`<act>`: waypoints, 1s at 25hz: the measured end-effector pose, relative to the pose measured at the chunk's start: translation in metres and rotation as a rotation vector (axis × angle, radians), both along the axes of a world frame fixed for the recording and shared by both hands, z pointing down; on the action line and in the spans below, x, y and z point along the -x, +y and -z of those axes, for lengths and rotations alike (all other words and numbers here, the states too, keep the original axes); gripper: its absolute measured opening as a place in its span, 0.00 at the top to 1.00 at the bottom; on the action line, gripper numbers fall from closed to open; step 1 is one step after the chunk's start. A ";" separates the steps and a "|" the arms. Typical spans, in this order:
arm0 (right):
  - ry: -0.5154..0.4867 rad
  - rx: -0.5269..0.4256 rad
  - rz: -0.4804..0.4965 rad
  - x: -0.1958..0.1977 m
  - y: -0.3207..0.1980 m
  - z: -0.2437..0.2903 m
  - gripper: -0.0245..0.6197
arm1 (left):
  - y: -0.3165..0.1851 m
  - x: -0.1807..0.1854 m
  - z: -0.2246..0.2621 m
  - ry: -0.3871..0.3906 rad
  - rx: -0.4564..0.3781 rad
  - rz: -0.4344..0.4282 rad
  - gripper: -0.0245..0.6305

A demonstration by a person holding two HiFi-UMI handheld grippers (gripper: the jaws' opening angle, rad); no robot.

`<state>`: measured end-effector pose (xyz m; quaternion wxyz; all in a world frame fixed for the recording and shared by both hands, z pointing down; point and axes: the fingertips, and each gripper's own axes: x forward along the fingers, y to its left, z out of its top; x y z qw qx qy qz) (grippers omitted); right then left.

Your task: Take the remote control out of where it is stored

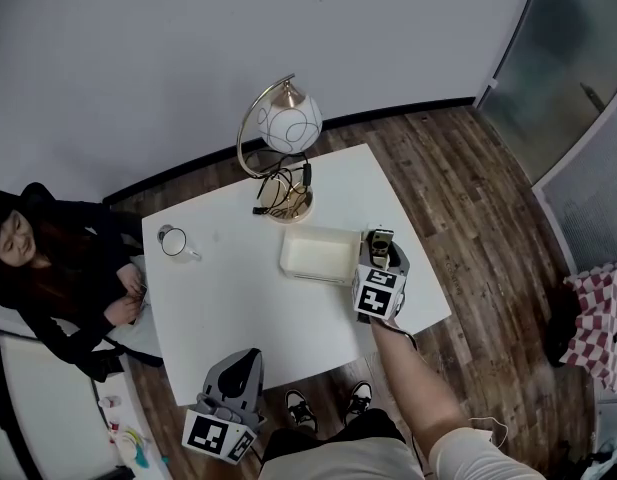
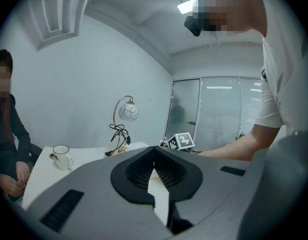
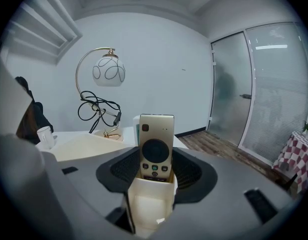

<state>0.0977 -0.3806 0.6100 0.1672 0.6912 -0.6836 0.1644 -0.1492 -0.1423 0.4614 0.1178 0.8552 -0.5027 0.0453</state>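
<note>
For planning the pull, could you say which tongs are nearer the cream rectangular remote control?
Right. The right tongs hold its cream plastic holder; the left tongs sit far off, by the white table's near edge.

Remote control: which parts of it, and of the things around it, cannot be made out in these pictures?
Remote control lower end: right gripper view, sunk in the holder.
Its button symbols: too small, head and right gripper views.
Whether the fingers press the holder: right gripper view, contact in shadow.
Mug contents: head view, too small.
</note>
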 end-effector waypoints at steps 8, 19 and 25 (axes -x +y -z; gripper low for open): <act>0.007 -0.080 -0.006 -0.001 0.002 0.025 0.65 | -0.001 0.001 0.000 0.004 -0.003 -0.012 0.95; 0.024 -0.252 0.132 -0.003 0.027 0.106 0.65 | 0.002 -0.007 0.004 0.015 -0.022 -0.028 0.95; -0.016 -0.240 0.234 -0.017 0.057 0.136 0.65 | 0.004 -0.013 0.006 0.024 -0.028 -0.032 0.95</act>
